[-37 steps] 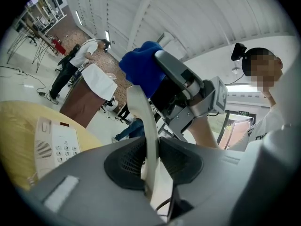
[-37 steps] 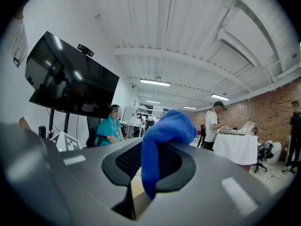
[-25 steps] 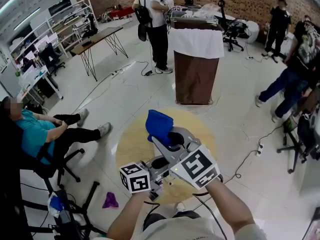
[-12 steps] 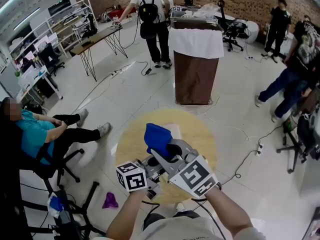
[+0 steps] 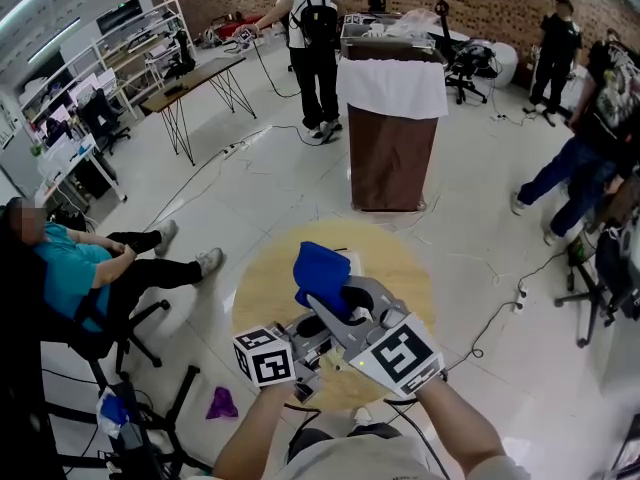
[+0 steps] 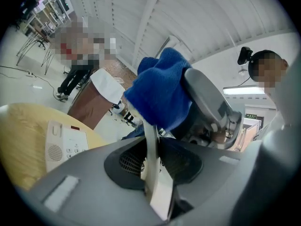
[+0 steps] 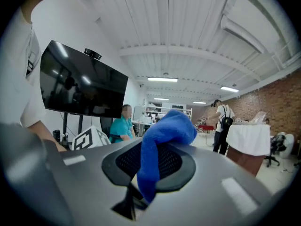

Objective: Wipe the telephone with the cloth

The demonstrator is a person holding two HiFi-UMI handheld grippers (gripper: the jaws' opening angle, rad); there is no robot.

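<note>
The left gripper (image 6: 153, 173) is closed on a slim cream-white piece (image 6: 151, 154) that stands edge-on between its jaws. What exactly the piece is, I cannot tell. The right gripper (image 7: 135, 197) lies close alongside, its jaws pinched on the lower end of a blue cloth (image 7: 164, 126), which bunches up and flops over the gripper's front.

In the left gripper view the cloth hangs just above the cream-white piece, whose top end reaches the cloth's lower edge — whether they touch is unclear.

Both grippers hang over a round, pale wooden worktop (image 5: 265, 288). The telephone (image 6: 66, 145) lies flat on it, cream-white, with a speaker grille and keypad facing up — apart from the cloth, and in the head view mostly hidden behind it.

On the glossy floor to the lower left lies a purple rag (image 5: 220, 401). Further left a person in a teal shirt (image 5: 75, 268) sits in a chair. Beyond the worktop stands a brown pedestal (image 5: 390, 143) draped in white, and farther still a person with a backpack (image 5: 312, 38) stands near the brick wall.
</note>
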